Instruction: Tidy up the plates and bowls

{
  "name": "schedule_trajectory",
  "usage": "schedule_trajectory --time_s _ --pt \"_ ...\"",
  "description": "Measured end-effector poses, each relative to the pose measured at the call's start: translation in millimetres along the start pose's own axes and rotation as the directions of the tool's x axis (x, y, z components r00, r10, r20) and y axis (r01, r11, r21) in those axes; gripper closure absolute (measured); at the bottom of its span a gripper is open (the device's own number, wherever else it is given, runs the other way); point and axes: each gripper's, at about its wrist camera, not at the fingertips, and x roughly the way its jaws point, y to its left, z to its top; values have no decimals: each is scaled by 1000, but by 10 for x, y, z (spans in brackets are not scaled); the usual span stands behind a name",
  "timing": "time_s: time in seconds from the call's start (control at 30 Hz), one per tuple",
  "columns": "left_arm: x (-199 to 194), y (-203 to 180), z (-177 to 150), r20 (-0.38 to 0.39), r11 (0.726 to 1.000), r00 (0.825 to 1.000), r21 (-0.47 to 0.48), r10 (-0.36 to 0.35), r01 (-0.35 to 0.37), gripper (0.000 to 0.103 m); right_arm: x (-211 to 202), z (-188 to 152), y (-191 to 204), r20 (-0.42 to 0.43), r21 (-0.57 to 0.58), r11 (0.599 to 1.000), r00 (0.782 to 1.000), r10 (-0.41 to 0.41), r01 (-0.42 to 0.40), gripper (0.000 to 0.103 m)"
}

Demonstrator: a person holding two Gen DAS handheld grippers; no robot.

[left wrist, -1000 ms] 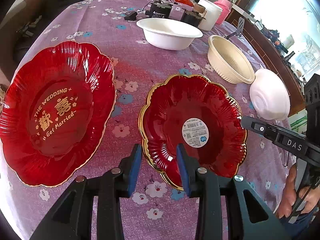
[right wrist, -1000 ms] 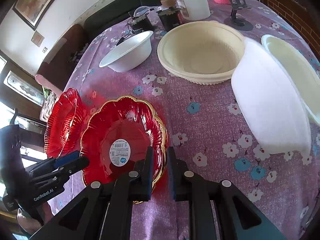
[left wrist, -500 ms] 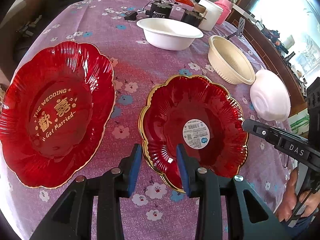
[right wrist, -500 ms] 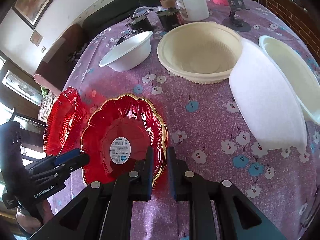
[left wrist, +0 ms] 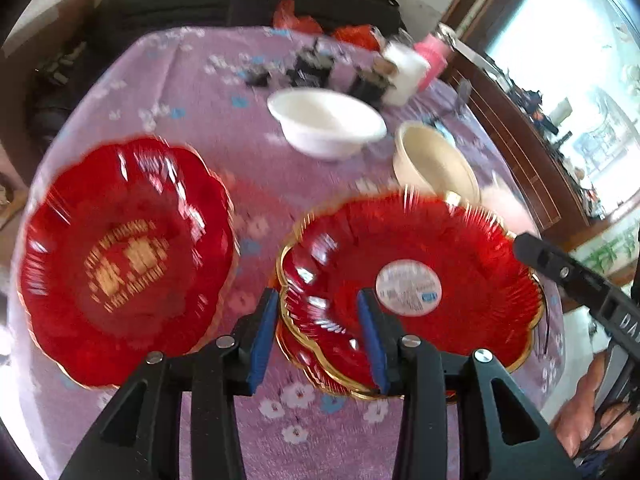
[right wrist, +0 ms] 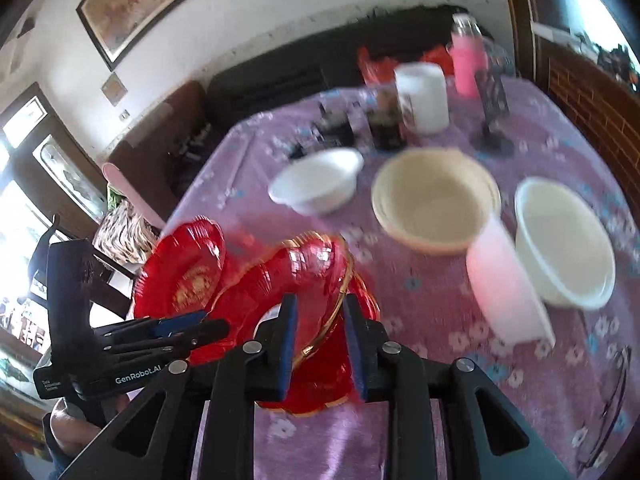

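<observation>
Both wrist views near, sharing red plate [left wrist: 460,240]

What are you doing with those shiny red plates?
A person holds a gripper in each hand and is sorting plates and bowls on the purple flowered tablecloth. Both grippers reach at the gold-rimmed red plate with the sticker: the left gripper has its near edge between its fingers, and the right gripper straddles its rim, which looks tipped up. Another red plate with gold writing lies beside it. The white bowl and cream bowl wait farther back.
</observation>
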Motion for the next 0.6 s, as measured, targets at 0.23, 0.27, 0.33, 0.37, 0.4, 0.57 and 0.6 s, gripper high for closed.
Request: schedule_trajectory --time_s 0.23,0.27,0.33,0.37,0.4,0.57,0.6 --pt "97 297 499 38 993 996 -99 75 -71 52 813 409 26 -39 47 999 999 -22 24 76" --pt "104 363 492 27 991 998 -123 55 -52 52 908 421 -35 -66 75 997 997 -26 31 76" --pt "51 410 392 26 994 999 -106 38 -35 52 912 365 -110 -84 81 996 996 -30 37 76" --pt "23 406 321 26 996 999 -83 41 -39 52 879 334 -131 -80 69 997 997 -25 31 76" --pt "-8 396 205 24 998 999 -55 29 -28 52 845 281 -151 -80 51 998 996 -36 40 76" --pt "28 308 -319 -65 997 996 25 -65 66 52 829 -41 -423 -185 46 998 983 -24 33 76" --pt "35 279 -412 -71 997 996 37 -59 61 53 828 -112 -472 -205 46 999 979 -11 21 76"
